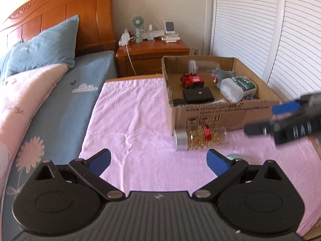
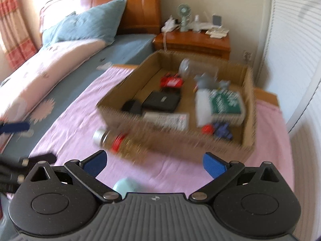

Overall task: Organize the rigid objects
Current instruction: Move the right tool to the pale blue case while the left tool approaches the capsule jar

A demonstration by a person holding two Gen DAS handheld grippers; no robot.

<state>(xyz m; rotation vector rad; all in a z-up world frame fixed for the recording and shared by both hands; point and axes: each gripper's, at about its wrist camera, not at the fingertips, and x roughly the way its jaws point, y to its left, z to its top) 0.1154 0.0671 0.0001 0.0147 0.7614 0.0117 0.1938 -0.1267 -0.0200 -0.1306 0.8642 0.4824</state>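
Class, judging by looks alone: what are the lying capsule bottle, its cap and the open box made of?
Clear bottle of golden capsules: transparent, glossy, probably plastic, contents showing through. Its silver cap: brushed metallic sheen, metal or metallised plastic. Brown open box: matte corrugated cardboard, fluted edge visible.

Right wrist view motion-blurred; cardboard box (image 2: 176,140) label text unreadable.

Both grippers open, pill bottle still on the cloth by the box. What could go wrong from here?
1. The bottle lies on its side against the box wall; a nudge could roll it along the cloth rather than seat it in the jaws.
2. The right gripper view is motion-blurred, so it is moving fast close to the box and may bump it.
3. A pale round object sits right under the right gripper and could be knocked.
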